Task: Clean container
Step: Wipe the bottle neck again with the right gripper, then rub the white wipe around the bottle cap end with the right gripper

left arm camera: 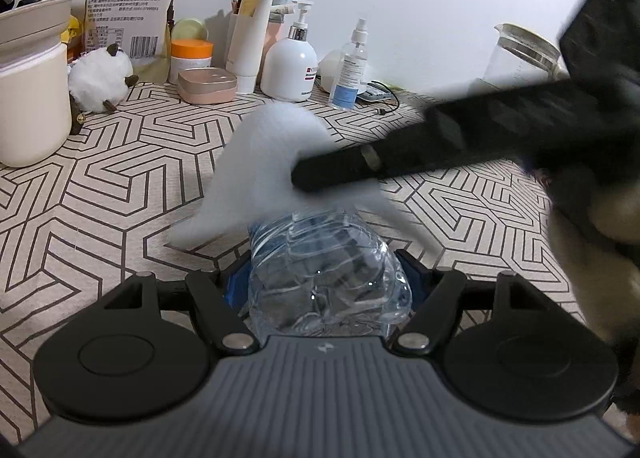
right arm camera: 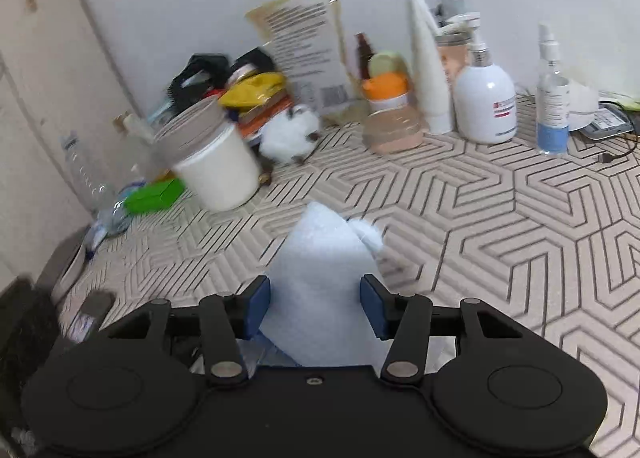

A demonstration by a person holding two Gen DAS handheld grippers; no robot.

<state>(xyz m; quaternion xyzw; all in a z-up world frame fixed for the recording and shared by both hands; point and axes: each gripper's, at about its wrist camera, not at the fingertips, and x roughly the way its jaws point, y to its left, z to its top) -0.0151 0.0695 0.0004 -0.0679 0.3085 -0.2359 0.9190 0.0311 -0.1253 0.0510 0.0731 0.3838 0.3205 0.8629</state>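
A clear plastic bottle (left arm camera: 328, 258) lies lengthwise between the blue pads of my left gripper (left arm camera: 324, 278), which is shut on it above the patterned tabletop (left arm camera: 120, 185). A white cloth (left arm camera: 260, 161) hangs over the far end of the bottle, blurred. A black finger (left arm camera: 352, 167) of my right gripper reaches in from the right and lies across the cloth. In the right wrist view the white cloth (right arm camera: 320, 250) fills the gap between the blue pads, and my right gripper (right arm camera: 316, 306) is shut on it. The cloth hides most of the bottle there.
Along the back wall stand a cream jar (left arm camera: 32, 105), a plush toy (left arm camera: 100, 77), a pink case (left arm camera: 208, 85), a white pump bottle (left arm camera: 290, 65), a spray bottle (left arm camera: 352, 65) and a glass jug (left arm camera: 520, 53). Another clear bottle (right arm camera: 84, 173) and a green box (right arm camera: 154, 195) sit far left.
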